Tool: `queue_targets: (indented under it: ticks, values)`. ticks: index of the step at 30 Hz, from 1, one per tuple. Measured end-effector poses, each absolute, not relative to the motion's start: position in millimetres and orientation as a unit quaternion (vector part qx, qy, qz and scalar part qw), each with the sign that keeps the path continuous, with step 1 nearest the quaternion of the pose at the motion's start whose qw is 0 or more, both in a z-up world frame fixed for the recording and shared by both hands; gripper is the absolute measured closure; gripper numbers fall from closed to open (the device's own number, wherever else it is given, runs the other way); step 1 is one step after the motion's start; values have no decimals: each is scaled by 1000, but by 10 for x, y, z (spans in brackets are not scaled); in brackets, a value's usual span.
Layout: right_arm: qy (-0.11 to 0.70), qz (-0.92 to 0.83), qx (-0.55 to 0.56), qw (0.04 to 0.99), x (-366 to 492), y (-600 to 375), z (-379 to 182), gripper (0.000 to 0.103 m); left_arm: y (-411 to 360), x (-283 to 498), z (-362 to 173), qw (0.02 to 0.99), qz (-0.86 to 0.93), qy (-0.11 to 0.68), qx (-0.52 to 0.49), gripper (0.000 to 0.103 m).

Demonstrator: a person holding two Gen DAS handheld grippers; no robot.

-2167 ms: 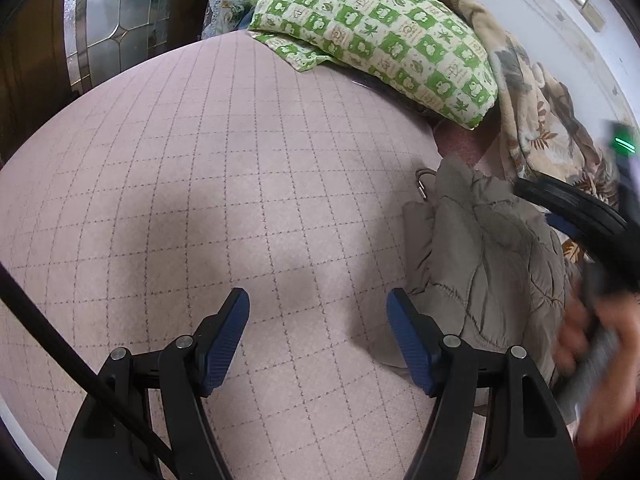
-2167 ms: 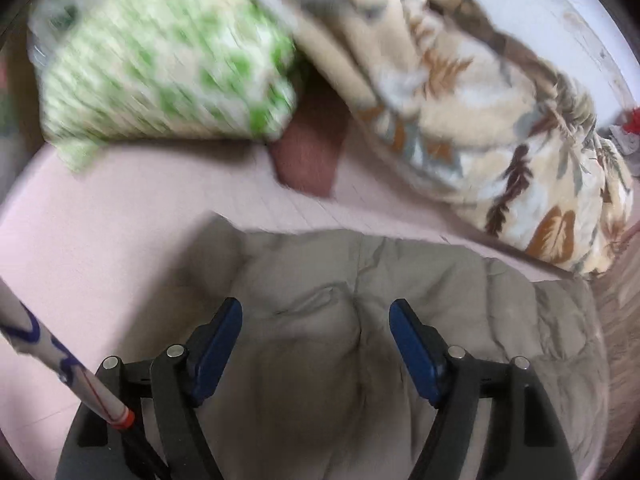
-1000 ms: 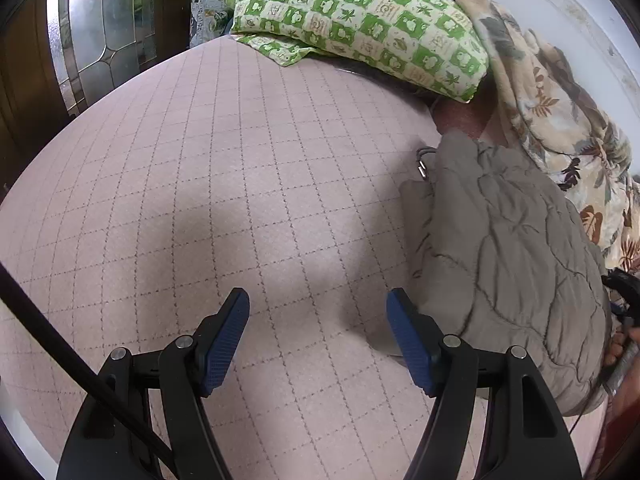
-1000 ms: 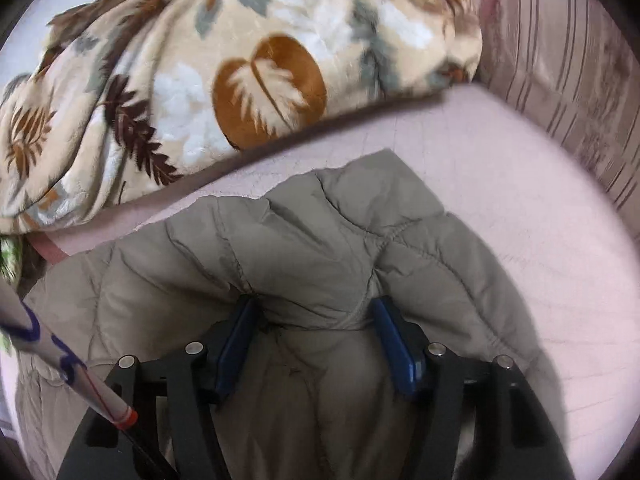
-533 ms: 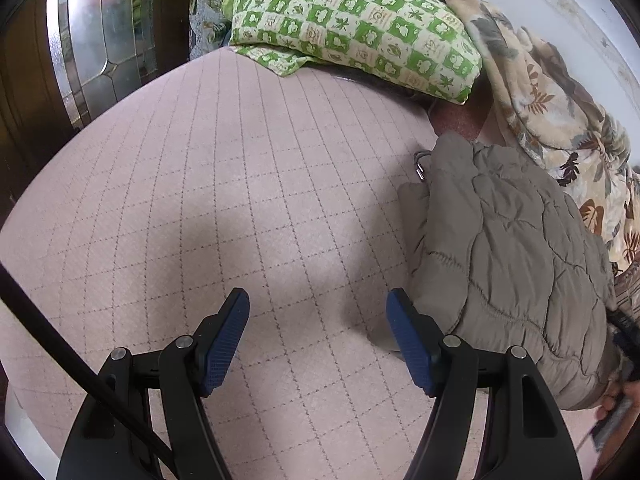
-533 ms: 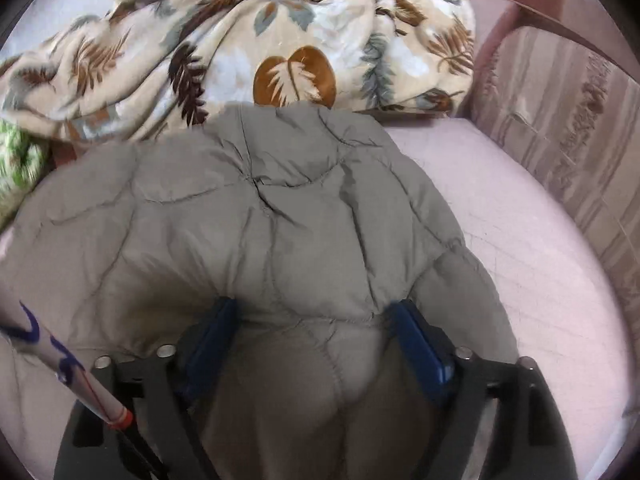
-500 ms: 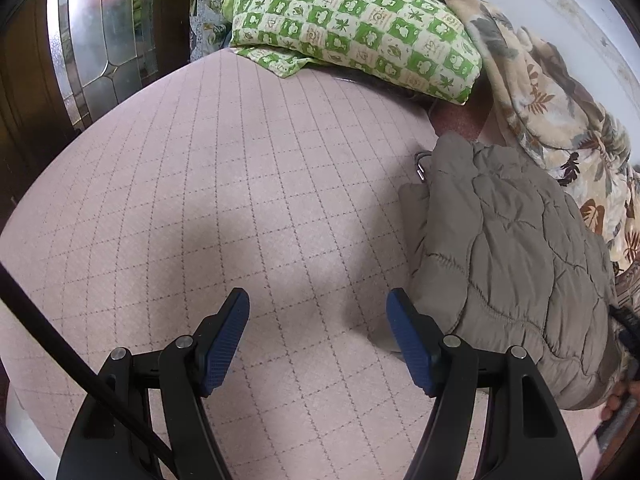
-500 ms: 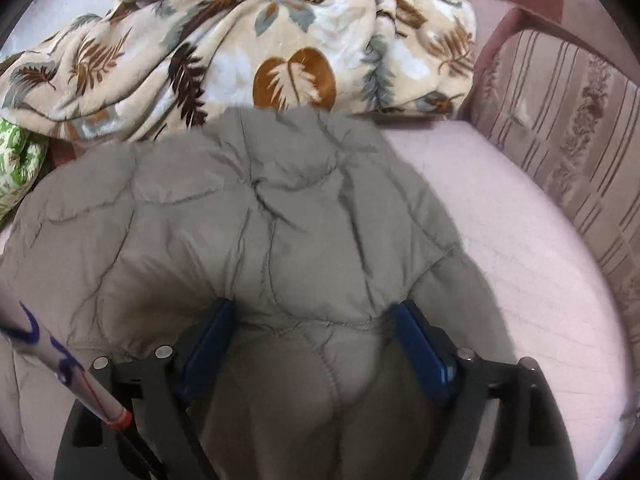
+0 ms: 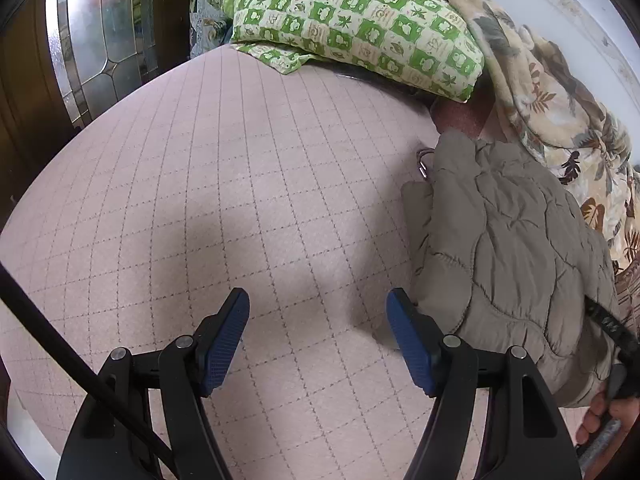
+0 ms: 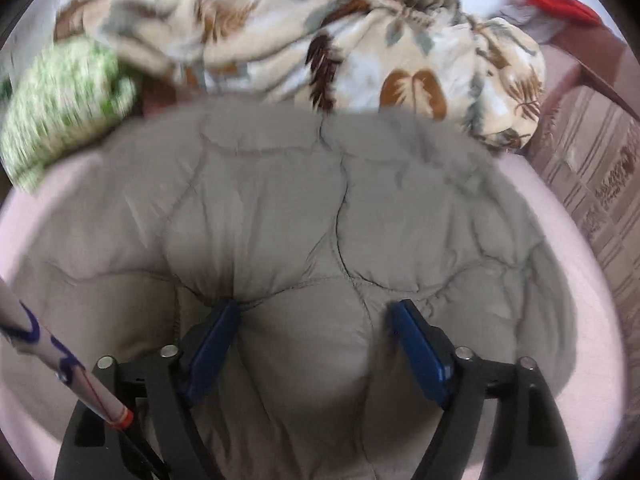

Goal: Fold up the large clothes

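Observation:
A grey-olive quilted jacket [image 9: 508,248] lies bunched on the pink checked bed cover [image 9: 224,184], at the right of the left wrist view. My left gripper [image 9: 318,312] is open and empty over bare cover, its right finger close beside the jacket's near edge. In the right wrist view the jacket [image 10: 304,216] fills the middle. My right gripper [image 10: 316,320] has its jaws wide apart with a puffy fold of the jacket bulging between the blue pads [image 10: 416,344]; they do not visibly squeeze it. The view is motion-blurred.
A green-and-white checked pillow [image 9: 352,20] lies at the far side. A beige leaf-print blanket [image 9: 560,116] is heaped right behind the jacket, also in the right wrist view [image 10: 320,48]. A leaded glass door [image 9: 96,48] stands left. A striped headboard [image 10: 600,192] is on the right.
My right gripper has shifted over the jacket and its view has swung, bringing the pillow into view at left. The left gripper has stayed open and almost still.

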State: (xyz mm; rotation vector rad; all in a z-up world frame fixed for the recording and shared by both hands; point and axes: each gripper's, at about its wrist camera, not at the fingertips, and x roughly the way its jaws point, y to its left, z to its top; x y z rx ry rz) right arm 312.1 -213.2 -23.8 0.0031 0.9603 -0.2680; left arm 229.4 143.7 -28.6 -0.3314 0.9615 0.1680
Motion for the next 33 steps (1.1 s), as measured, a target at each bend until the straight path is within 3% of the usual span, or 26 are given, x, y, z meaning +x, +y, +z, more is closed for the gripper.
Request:
queue_targets:
  ticks: [7,12,20,27,33]
  values:
    - [406,-100,10,909,2817,-1937,162,19,1405,2309,-283,870,78,460,-158,33]
    - [453,-78,-52,887,2933,-1700,-207,18,1345,2302,-246,871,81,459,-152,33]
    - [424,-66,37,903,2530,-2210,197,18,1161,2298,-205,876,74,460,-128,33]
    - [400,-104,146,899,2018,-3209,257,15,1016,2270,-119,884,70,449,-111,33]
    - [370,-149,205,894,1605,-3811,36,11,1198,2403,-90,874,-6,430,-225,28]
